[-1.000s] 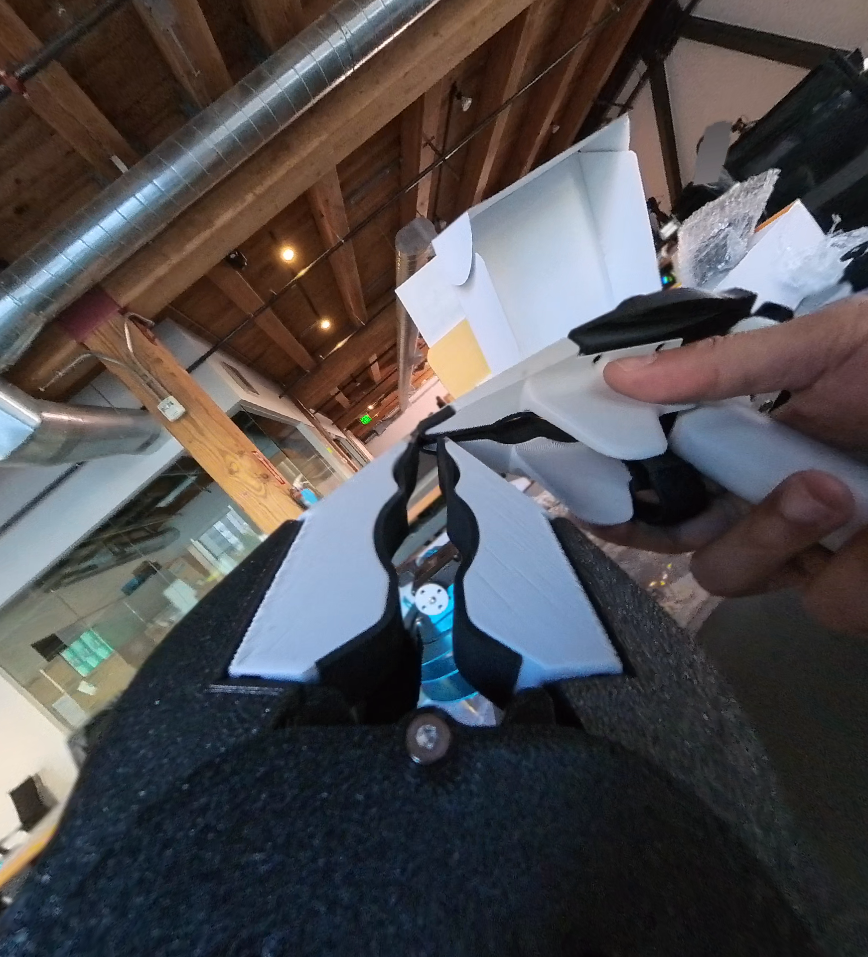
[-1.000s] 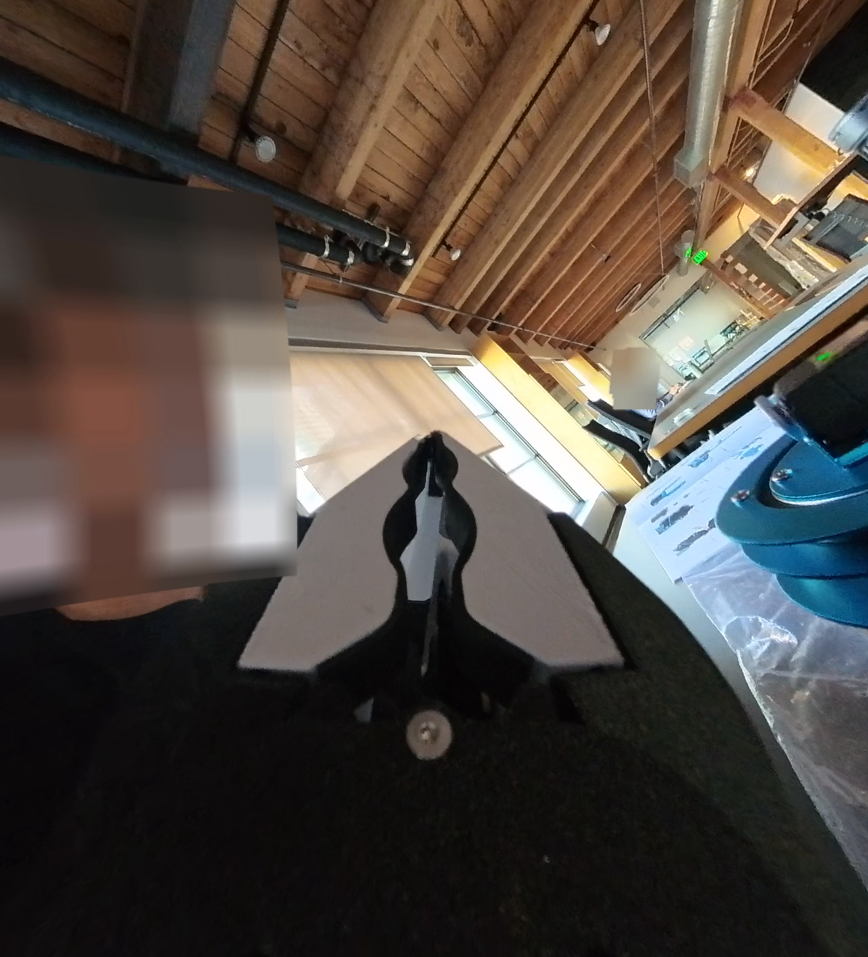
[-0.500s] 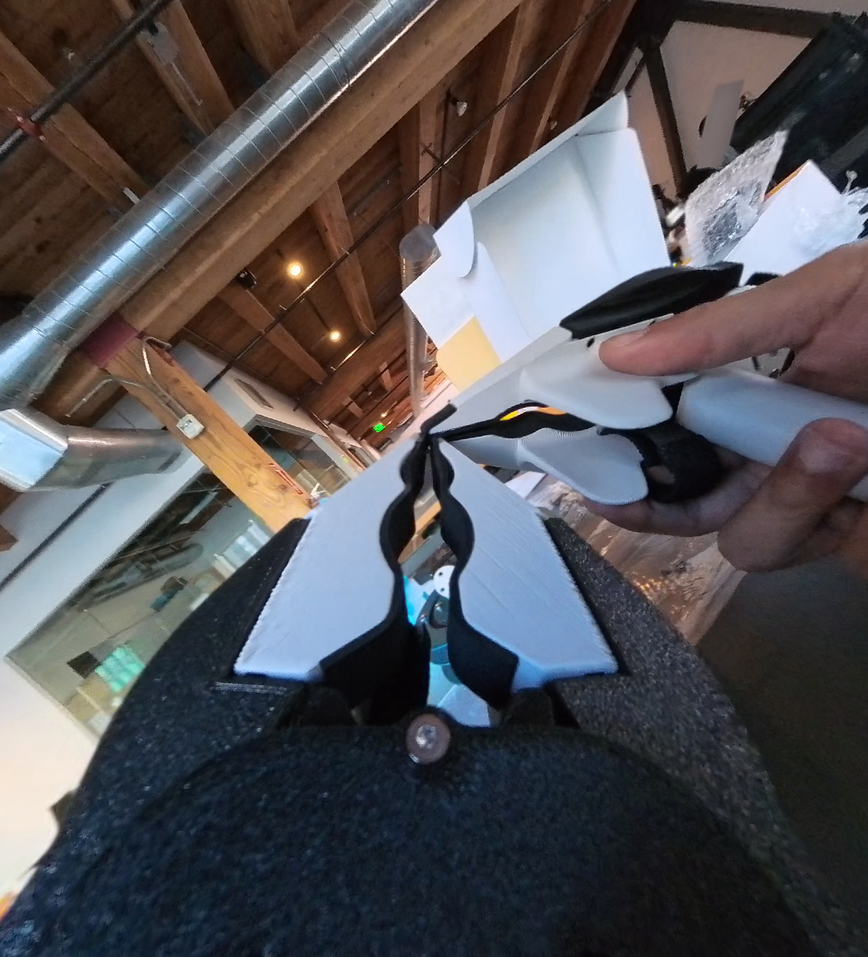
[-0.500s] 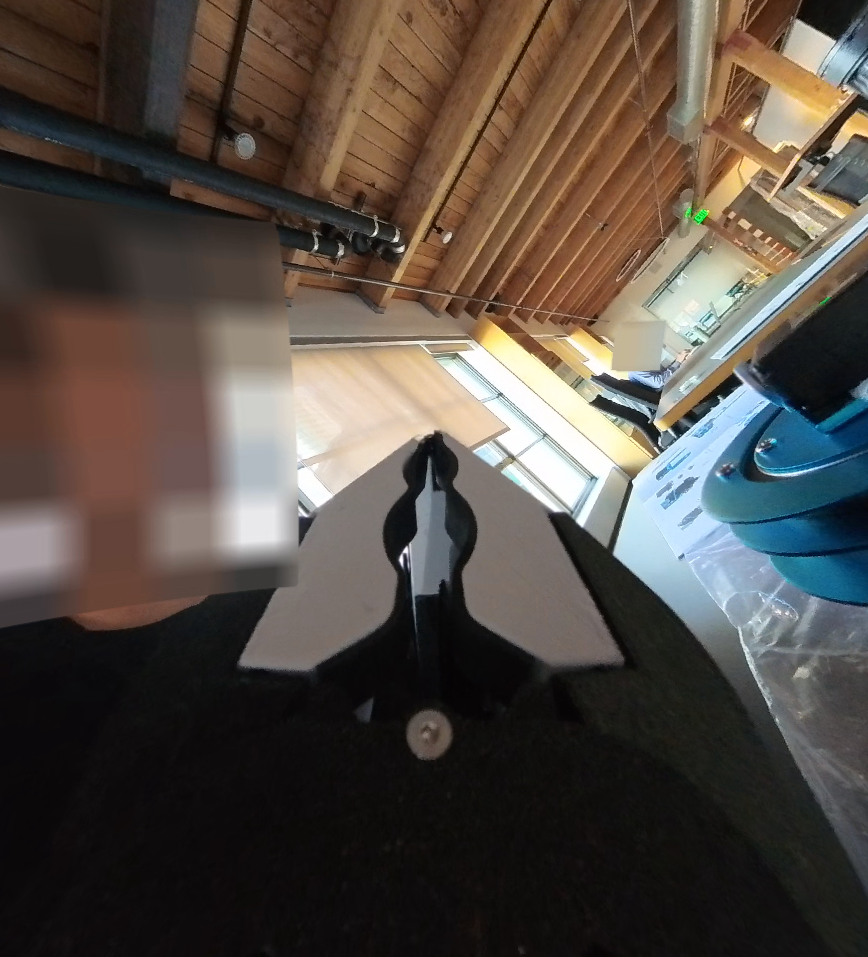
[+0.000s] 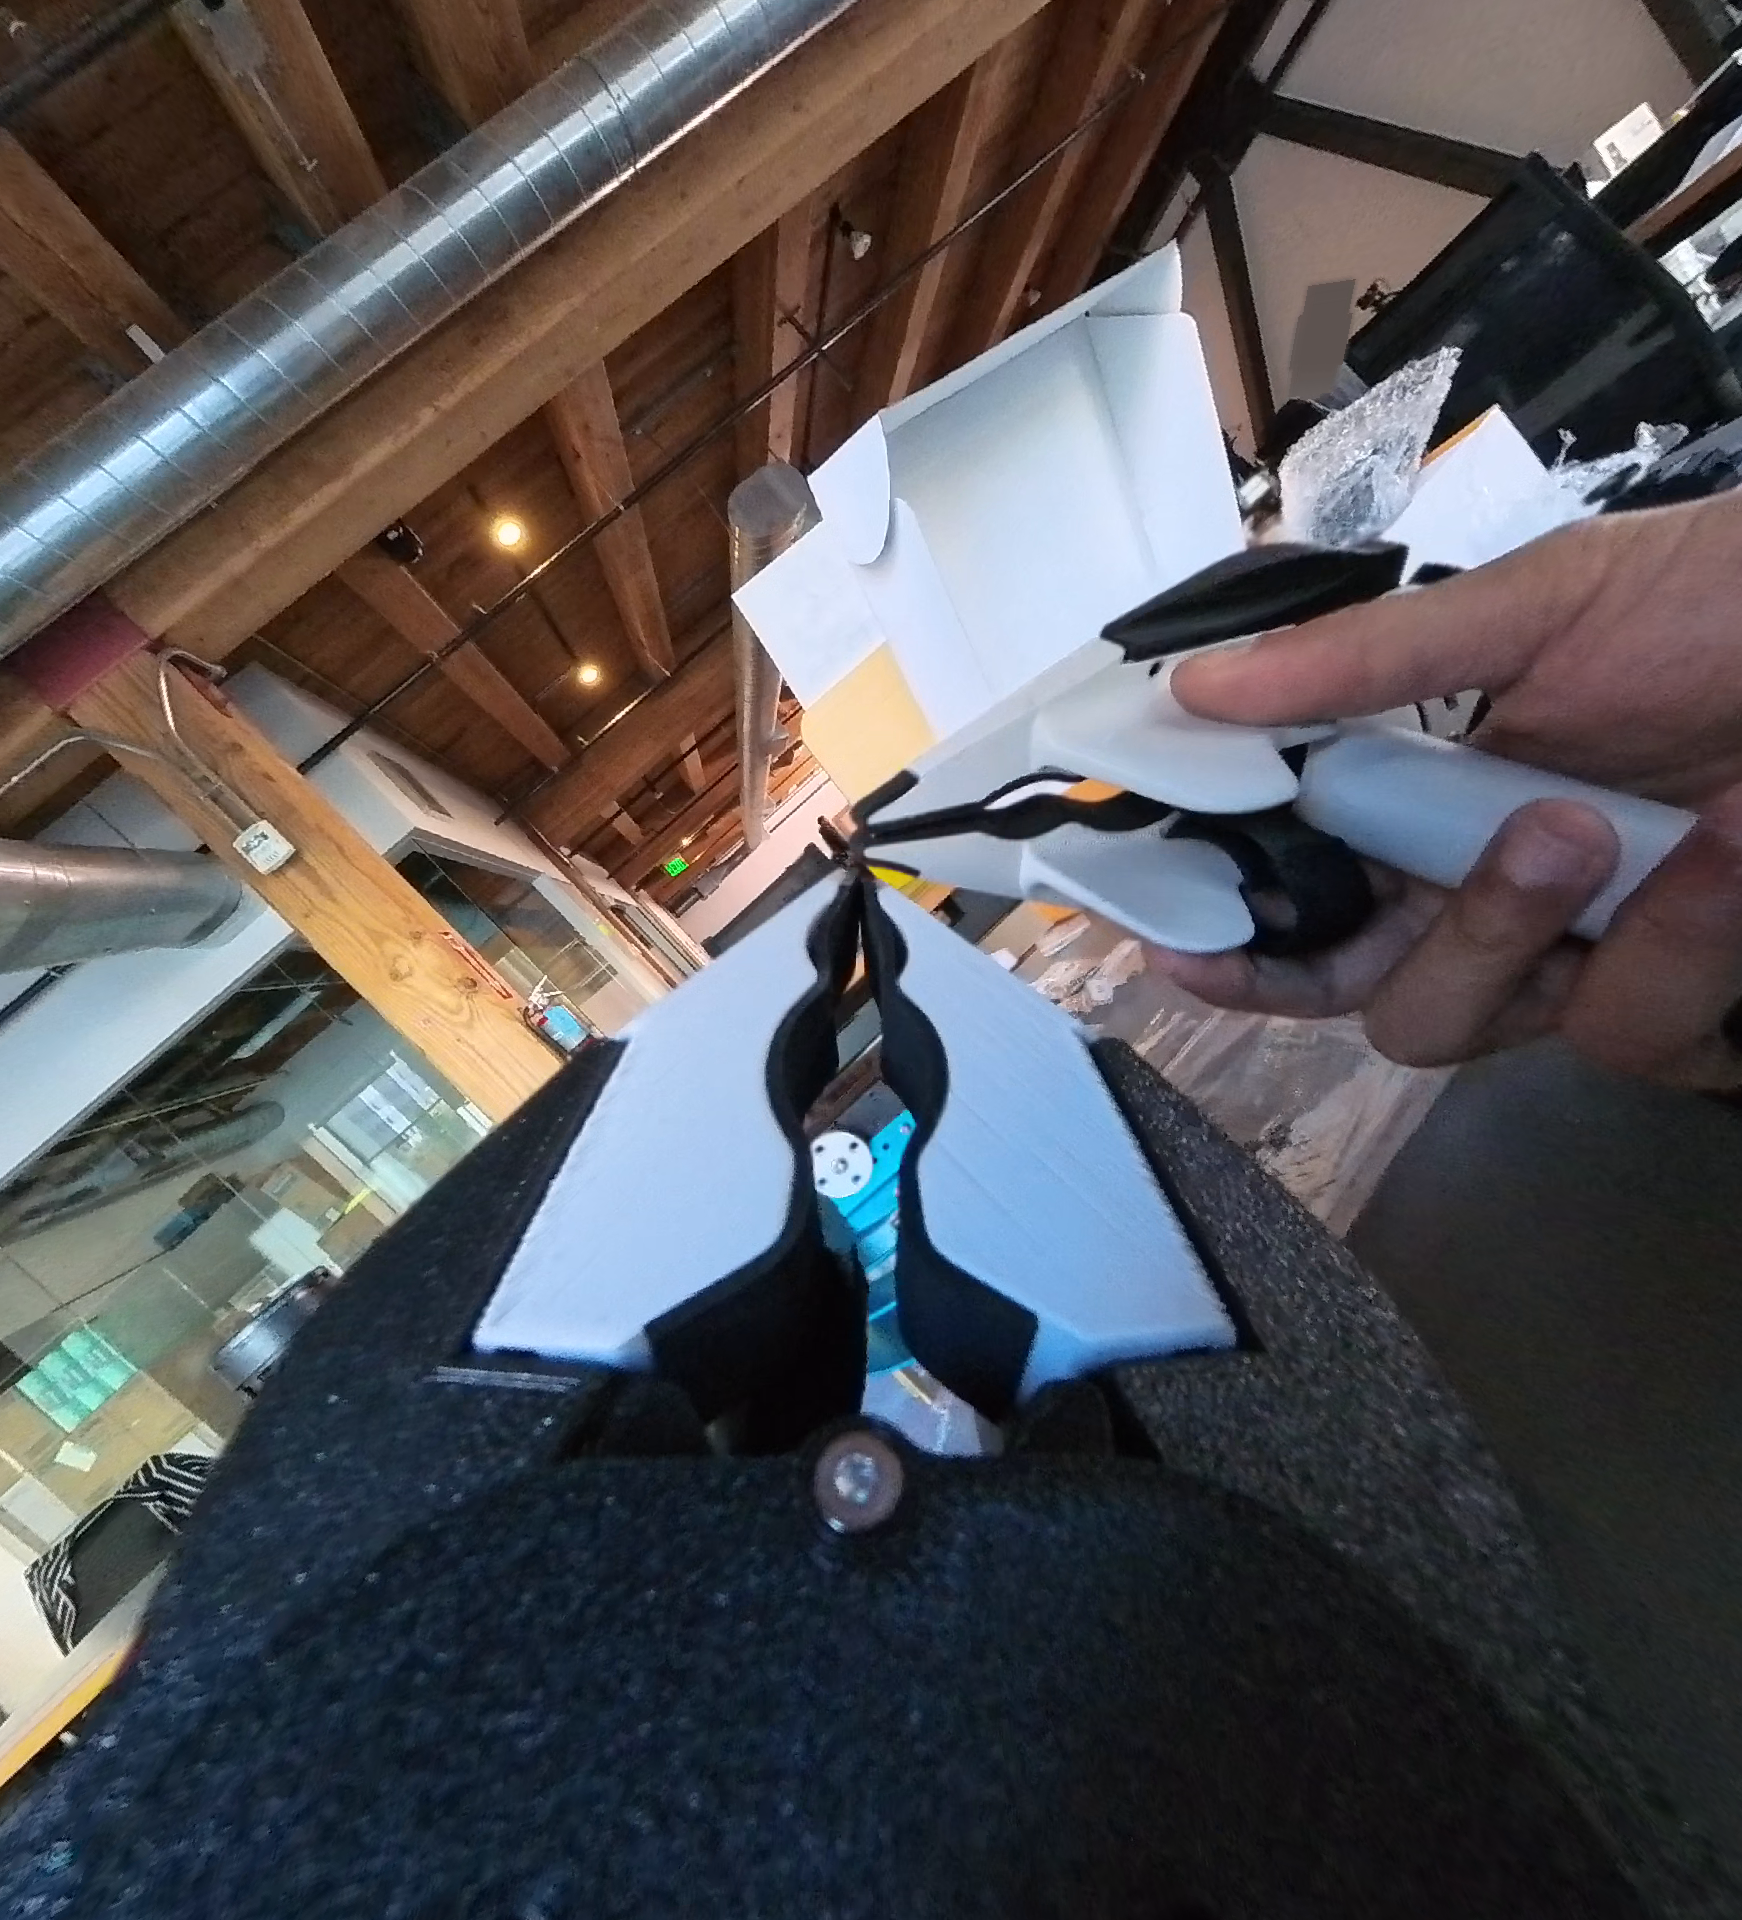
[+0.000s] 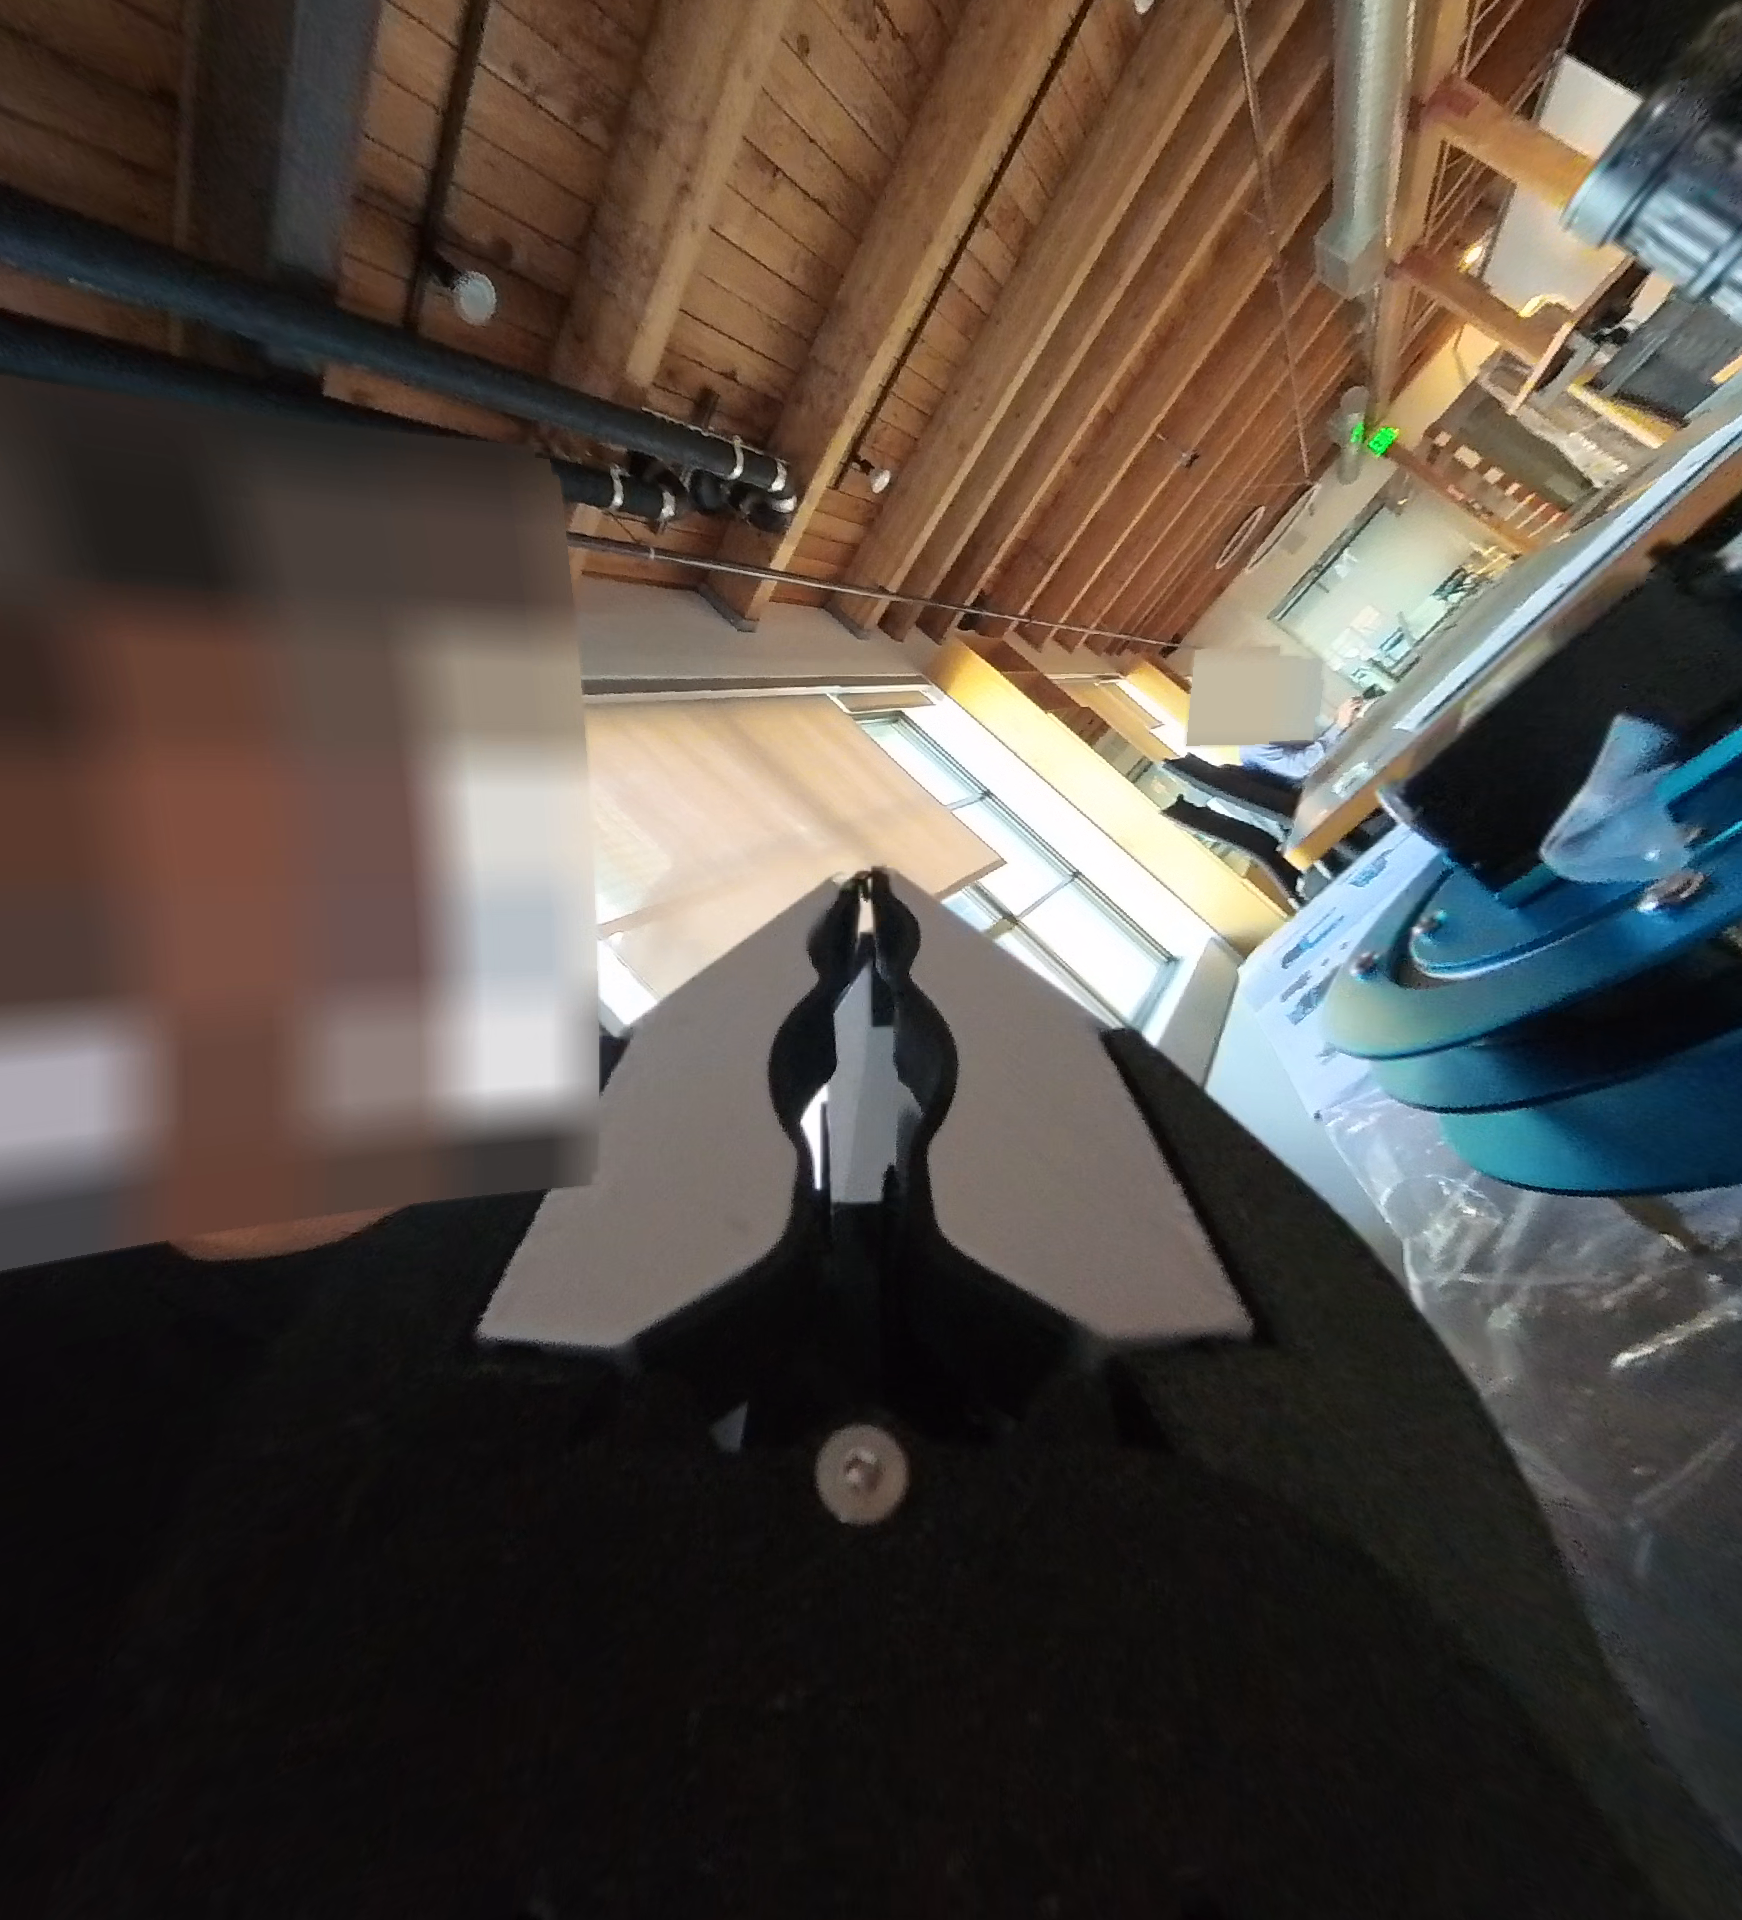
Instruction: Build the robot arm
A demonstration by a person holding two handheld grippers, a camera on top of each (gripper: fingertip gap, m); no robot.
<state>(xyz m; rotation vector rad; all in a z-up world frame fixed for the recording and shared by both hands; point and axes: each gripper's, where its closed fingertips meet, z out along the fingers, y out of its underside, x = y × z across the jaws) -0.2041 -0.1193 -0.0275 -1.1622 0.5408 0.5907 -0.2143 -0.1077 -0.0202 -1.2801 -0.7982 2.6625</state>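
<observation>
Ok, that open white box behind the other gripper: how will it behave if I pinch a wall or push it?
Probably light for its size: the white box looks like thin card, and no contents show inside. Its walls and the loose flap would likely flex under a pinch rather than hold stiff. Pushed high up, it may tip or skid, though its base is hidden.

— Premises, type? 
— Converted loft workshop-office: timber ceiling joists [image 5: 555,343], silver spiral duct [image 5: 254,353] upper left, glass-walled rooms [image 5: 223,1174] far left.
— Furnishings? 
— Workbench [image 6: 1532,727] far right; teal machine base [image 6: 1615,1049] on plastic sheeting [image 6: 1625,1382], near right.
</observation>
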